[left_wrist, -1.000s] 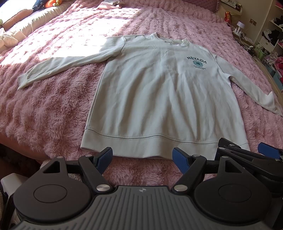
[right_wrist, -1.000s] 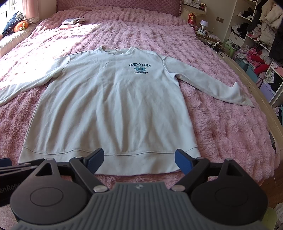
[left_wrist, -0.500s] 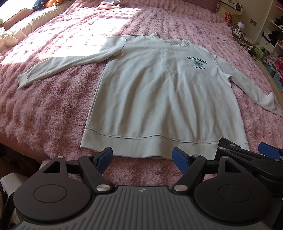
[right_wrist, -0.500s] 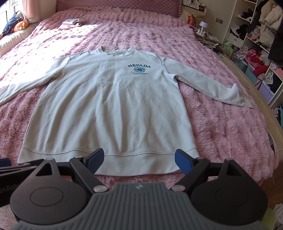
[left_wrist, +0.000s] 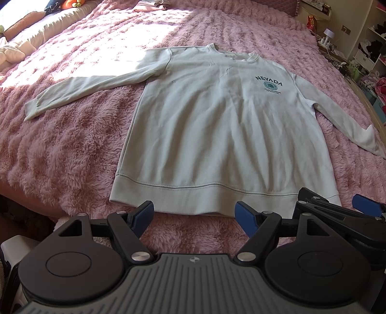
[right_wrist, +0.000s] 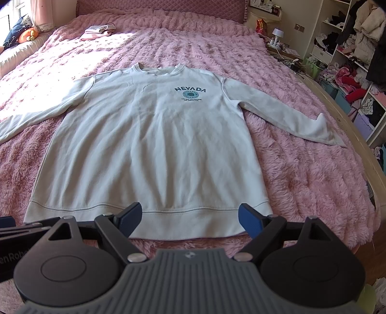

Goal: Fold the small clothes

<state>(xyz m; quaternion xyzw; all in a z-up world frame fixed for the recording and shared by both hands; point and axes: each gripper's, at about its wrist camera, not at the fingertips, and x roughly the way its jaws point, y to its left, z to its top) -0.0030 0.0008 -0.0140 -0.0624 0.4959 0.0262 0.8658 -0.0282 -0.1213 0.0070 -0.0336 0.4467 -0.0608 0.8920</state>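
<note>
The left gripper (left_wrist: 194, 216), black-armed with blue pads, stands spread wide with nothing between its fingers; its pads hang over the fluffy pink bedspread (left_wrist: 72, 154) just short of the garment, touching neither cloth nor cover as far as can be seen. The right gripper (right_wrist: 190, 219), of the same make, is likewise spread wide and empty, its two blue pads framing the lower hem from above; whether the tips brush the fabric cannot be told. In the left wrist view the right gripper's arms show just beside the left one at the lower right, close over the hem's right corner.

The pale, off-white long-sleeved sweatshirt (left_wrist: 217, 125) with a dark teal "NEVADA" print (right_wrist: 190, 93) on its chest lies flat and face up on the bed, unfolded, both sleeves stretched out to the sides. Its ribbed hem runs along the near edge of the bed, directly ahead of both grippers, and its round collar points toward the far edge, where the quilted pink headboard (right_wrist: 156, 7) stands. One cuff reaches toward the left edge of the bed; the other cuff lies near the right edge.

A small folded pinkish garment (right_wrist: 99, 31) rests near the far left corner of the bed, well apart from the sweatshirt.
</note>
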